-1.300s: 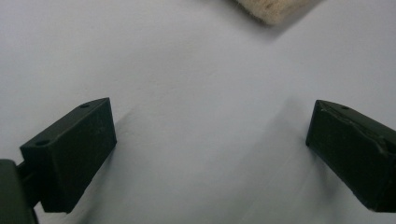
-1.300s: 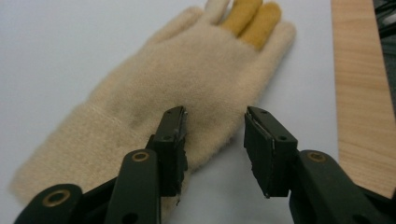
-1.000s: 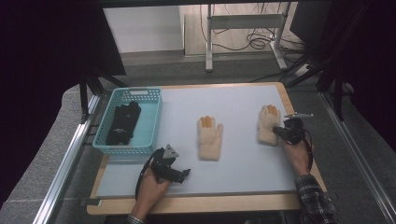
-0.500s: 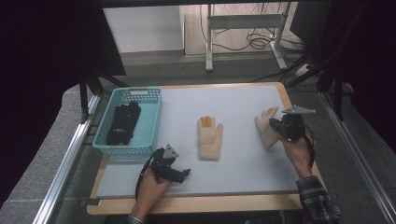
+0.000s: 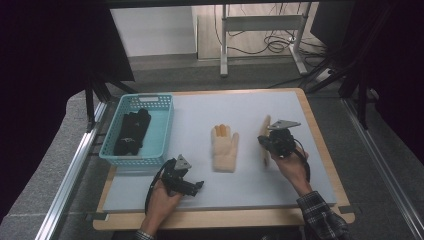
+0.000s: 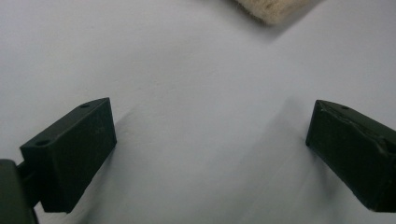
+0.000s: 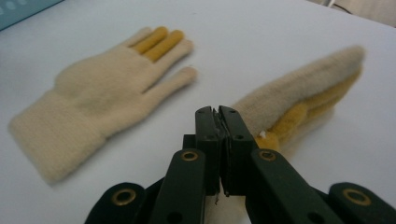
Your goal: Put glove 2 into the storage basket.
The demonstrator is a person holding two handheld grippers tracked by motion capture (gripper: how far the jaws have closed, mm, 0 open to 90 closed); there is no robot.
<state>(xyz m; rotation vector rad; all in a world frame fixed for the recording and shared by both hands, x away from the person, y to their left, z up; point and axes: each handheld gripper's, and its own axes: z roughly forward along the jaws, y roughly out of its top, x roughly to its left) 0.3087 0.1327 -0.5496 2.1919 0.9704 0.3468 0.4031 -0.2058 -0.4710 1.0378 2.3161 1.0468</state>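
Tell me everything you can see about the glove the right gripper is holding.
The held glove is a cream knit glove with mustard-yellow inner parts, soft and woolly in look. The right gripper, jaws closed, pinches its edge and tilts it up on its side, fingers pointing away. Its lower edge seems to rest on the pale table mat, right of the flat matching glove.

The surface (image 5: 250, 107) is pale grey-white with a light wooden border. Both knitted gloves are cream with mustard-yellow showing at the fingers: the flat glove (image 5: 224, 148) and the held glove (image 5: 264, 140). The basket (image 5: 162, 131) is turquoise, and the gloves inside it (image 5: 131, 131) are black. Both sets of tongs, left (image 5: 196, 186) and right (image 5: 265, 144), are black, each topped by a grey plate. The person's right sleeve (image 5: 320, 220) is a dark plaid.
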